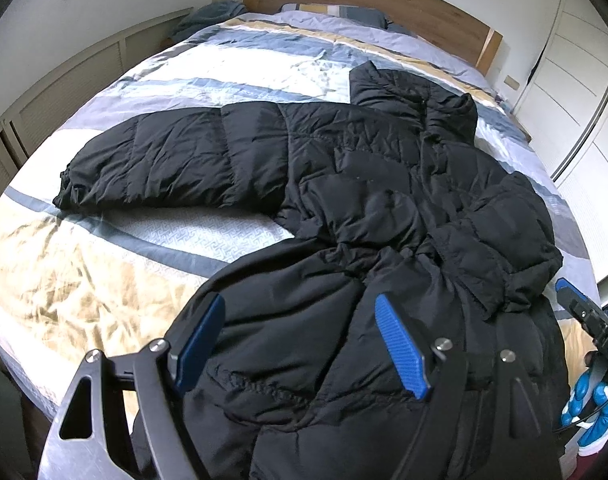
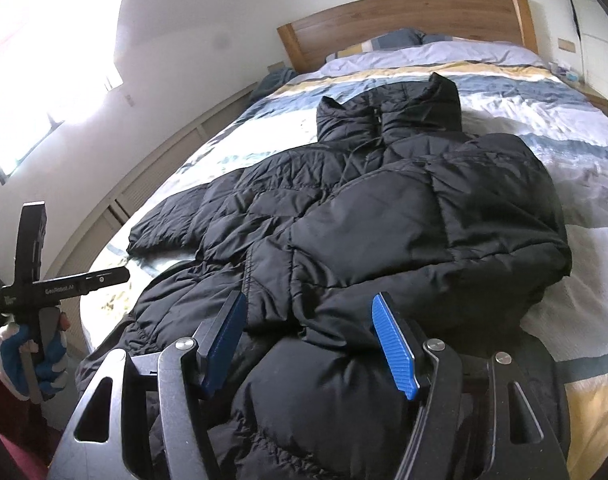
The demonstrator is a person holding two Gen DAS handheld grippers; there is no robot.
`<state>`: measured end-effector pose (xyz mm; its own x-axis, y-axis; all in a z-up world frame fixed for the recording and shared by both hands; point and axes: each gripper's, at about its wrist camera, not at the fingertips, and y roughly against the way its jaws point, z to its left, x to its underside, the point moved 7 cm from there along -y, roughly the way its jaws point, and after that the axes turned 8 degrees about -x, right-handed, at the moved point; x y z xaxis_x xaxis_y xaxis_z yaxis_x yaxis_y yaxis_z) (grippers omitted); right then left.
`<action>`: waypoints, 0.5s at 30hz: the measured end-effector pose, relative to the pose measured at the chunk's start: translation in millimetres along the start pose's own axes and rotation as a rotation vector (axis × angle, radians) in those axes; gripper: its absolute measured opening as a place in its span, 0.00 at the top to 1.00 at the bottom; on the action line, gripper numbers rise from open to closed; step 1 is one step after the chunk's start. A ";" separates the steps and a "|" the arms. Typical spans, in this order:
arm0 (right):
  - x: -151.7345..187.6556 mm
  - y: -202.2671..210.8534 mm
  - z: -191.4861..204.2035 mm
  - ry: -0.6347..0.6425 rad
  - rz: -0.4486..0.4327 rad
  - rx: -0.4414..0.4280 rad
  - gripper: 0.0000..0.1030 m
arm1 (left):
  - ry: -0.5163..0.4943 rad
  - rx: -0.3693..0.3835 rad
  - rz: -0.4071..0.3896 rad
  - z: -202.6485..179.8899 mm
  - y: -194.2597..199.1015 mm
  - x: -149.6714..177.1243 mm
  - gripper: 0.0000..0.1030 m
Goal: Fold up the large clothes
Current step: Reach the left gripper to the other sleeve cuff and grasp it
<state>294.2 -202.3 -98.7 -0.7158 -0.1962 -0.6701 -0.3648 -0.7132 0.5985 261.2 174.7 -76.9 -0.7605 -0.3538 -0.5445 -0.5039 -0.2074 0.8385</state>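
The black jacket (image 1: pixel 384 208) lies on the bed (image 1: pixel 104 280) ahead of both jaws; one sleeve (image 2: pixel 484 220) seems already folded over the body, while the other sleeve (image 1: pixel 152 160) is stretched out far from the left gripper's jaws, so I judge the folding is only started. The left gripper (image 1: pixel 300 344) has its jaws wide apart above the hem, holding nothing. The right gripper (image 2: pixel 310 344) has its jaws apart too, hanging over the lower edge with no cloth pinched.

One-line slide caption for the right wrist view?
Open right gripper above the hem of a black puffer jacket, one sleeve folded across its front, on a striped duvet.
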 end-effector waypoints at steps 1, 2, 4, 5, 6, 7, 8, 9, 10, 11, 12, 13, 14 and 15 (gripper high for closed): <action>-0.2 -0.3 -1.6 -0.005 -0.001 0.004 0.37 | 0.002 0.000 -0.001 1.0 -0.8 -0.2 0.26; -0.6 -0.8 -3.1 -0.010 -0.001 0.009 0.37 | 0.005 0.001 -0.001 3.0 -2.3 -0.5 0.26; -1.6 -1.2 -5.1 -0.017 -0.002 0.020 0.37 | 0.020 0.008 0.001 8.7 -5.5 -1.5 0.26; -1.1 -0.9 -4.8 -0.020 -0.003 0.024 0.37 | 0.037 0.012 0.003 15.1 -8.2 -2.6 0.26; -1.3 -0.8 -5.2 -0.024 -0.004 0.028 0.37 | 0.051 0.013 0.005 20.6 -10.1 -3.4 0.26; -1.5 -0.4 -5.6 -0.029 -0.007 0.032 0.37 | 0.073 0.014 0.008 29.2 -12.6 -4.4 0.26; -1.3 0.1 -5.9 -0.033 -0.008 0.035 0.37 | 0.092 0.014 0.011 37.6 -15.2 -5.5 0.26; -1.2 0.4 -6.2 -0.038 -0.010 0.039 0.37 | 0.114 0.011 0.013 47.5 -17.9 -6.3 0.26; -0.9 0.5 -6.8 -0.043 -0.010 0.043 0.37 | 0.135 0.005 0.014 58.4 -20.6 -6.9 0.26; -0.2 0.7 -6.9 -0.047 -0.010 0.047 0.37 | 0.156 -0.001 0.015 69.6 -23.7 -7.7 0.26; 0.0 0.7 -7.7 -0.050 -0.010 0.052 0.37 | 0.176 -0.003 0.018 80.1 -26.8 -8.2 0.26; 0.6 0.5 -8.2 -0.054 -0.010 0.057 0.37 | 0.193 -0.001 0.021 88.5 -29.0 -8.4 0.26; 0.4 0.1 -8.5 -0.061 -0.011 0.063 0.37 | 0.211 0.002 0.024 97.4 -31.9 -8.8 0.26; 0.5 0.0 -9.3 -0.068 -0.012 0.068 0.37 | 0.233 0.007 0.028 107.9 -35.9 -9.6 0.26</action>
<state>299.4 -208.6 -103.0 -0.7493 -0.1398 -0.6473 -0.4117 -0.6672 0.6208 242.4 283.9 -104.0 -0.6593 -0.5609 -0.5007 -0.4875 -0.1881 0.8526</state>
